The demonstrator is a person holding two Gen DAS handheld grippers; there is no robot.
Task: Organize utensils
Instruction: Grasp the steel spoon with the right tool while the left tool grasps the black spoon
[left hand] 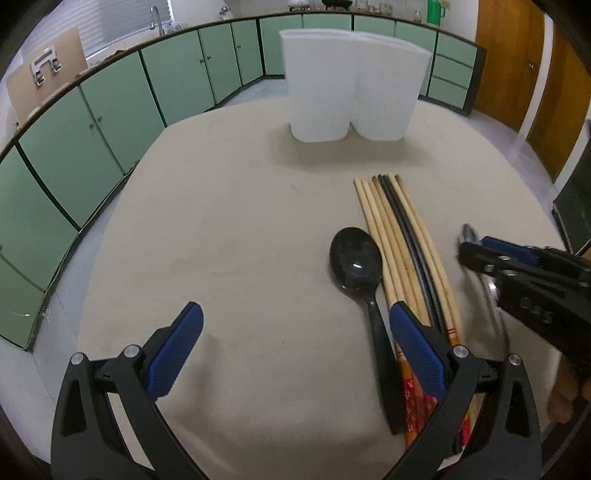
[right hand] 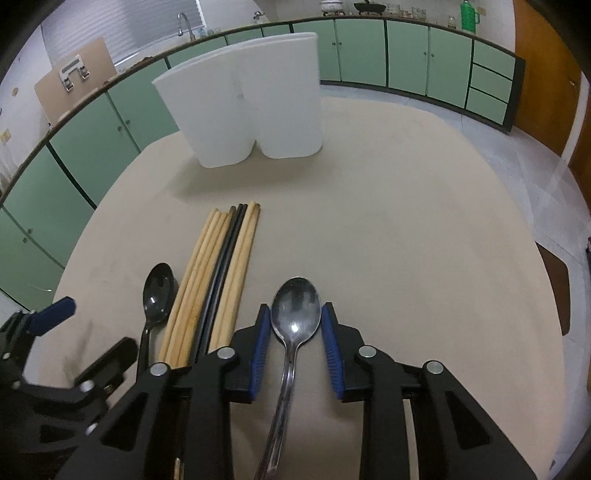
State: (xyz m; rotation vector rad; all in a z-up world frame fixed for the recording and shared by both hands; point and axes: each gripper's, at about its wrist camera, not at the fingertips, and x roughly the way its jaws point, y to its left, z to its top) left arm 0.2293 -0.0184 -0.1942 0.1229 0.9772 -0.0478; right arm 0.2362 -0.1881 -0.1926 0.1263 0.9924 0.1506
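Note:
A white two-compartment holder stands at the far side of the round beige table. A black plastic spoon lies left of a bundle of wooden and black chopsticks. A metal spoon lies right of them. My left gripper is open and empty, its right finger over the chopsticks. My right gripper is partly closed, its pads astride the metal spoon's bowl and neck; a small gap shows on each side.
Green cabinets curve around the room behind the table, with a sink tap on the counter. A wooden door stands at the right. A dark chair seat sits past the table's right edge.

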